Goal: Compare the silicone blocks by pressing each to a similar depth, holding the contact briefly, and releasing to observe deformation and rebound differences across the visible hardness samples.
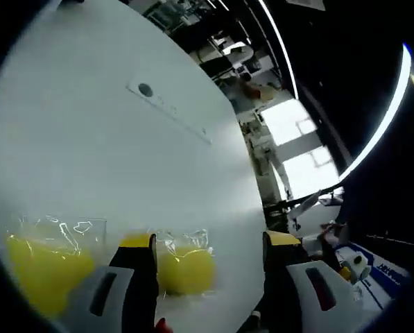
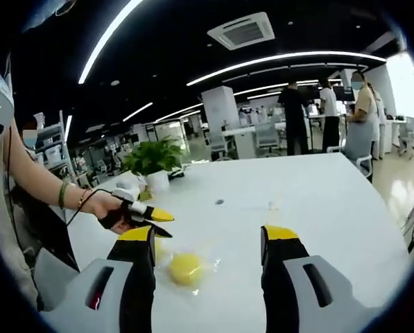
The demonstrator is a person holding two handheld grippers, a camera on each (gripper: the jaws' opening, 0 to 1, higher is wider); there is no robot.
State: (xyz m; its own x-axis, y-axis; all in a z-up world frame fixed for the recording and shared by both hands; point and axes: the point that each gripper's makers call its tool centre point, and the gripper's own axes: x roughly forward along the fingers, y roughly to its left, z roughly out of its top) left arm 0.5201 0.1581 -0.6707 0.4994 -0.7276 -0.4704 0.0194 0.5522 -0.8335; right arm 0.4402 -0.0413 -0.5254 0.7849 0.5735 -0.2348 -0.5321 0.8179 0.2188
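Left gripper view: two yellow silicone blocks (image 1: 186, 269), glossy in clear wrap, on the white table (image 1: 109, 152); second block (image 1: 44, 267) beside the first. Left gripper (image 1: 210, 253) wide open, empty.
Right gripper view: one block on the table, between right gripper (image 2: 207, 243) jaws, open, empty.

White table (image 2: 317, 201) — potted plant (image 2: 153, 161) behind.

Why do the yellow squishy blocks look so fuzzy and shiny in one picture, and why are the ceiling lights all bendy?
In the left gripper view the yellow blocks sit very close and blur, with glare on their clear wrap, while windows wash out white. In the right gripper view the fisheye lens bends the ceiling lights into arcs; the yellow block looks sharper on the white table.
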